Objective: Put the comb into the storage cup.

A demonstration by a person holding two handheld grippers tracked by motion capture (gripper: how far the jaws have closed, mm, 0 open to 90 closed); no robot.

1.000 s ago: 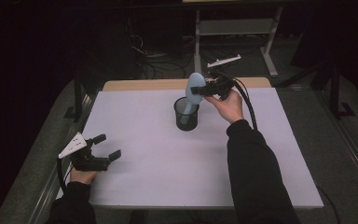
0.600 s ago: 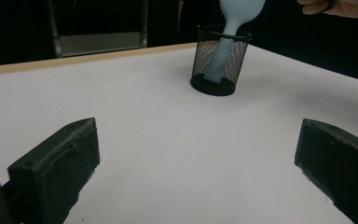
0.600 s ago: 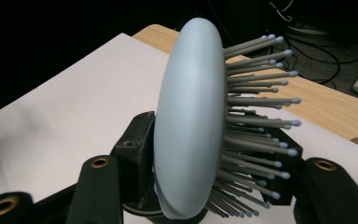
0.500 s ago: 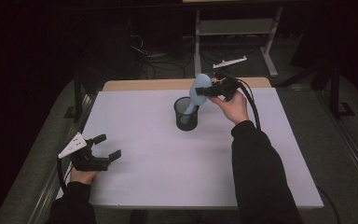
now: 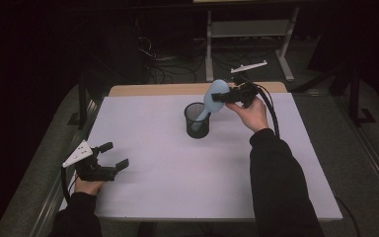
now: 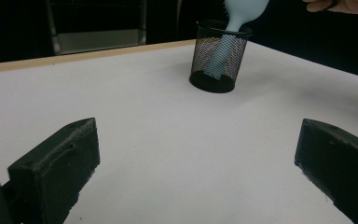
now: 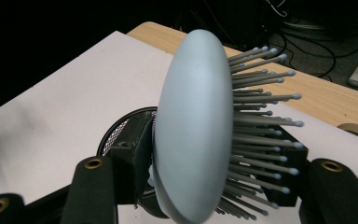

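Right gripper view: fingers [image 7: 130,154] opening (hairbrush [image 7: 193,130] between them).

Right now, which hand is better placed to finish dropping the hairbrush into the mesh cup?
Right. The right gripper is at the hairbrush, handle already in the mesh cup; the left gripper sits open, far away.

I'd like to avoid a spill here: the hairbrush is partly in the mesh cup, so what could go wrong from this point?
The pale blue hairbrush leans with only its handle inside the mesh cup, its heavy head out over the rim, so it may tip the cup. The right tongs have just been opening around the head; bristles could snag on a pad and drag the brush out.
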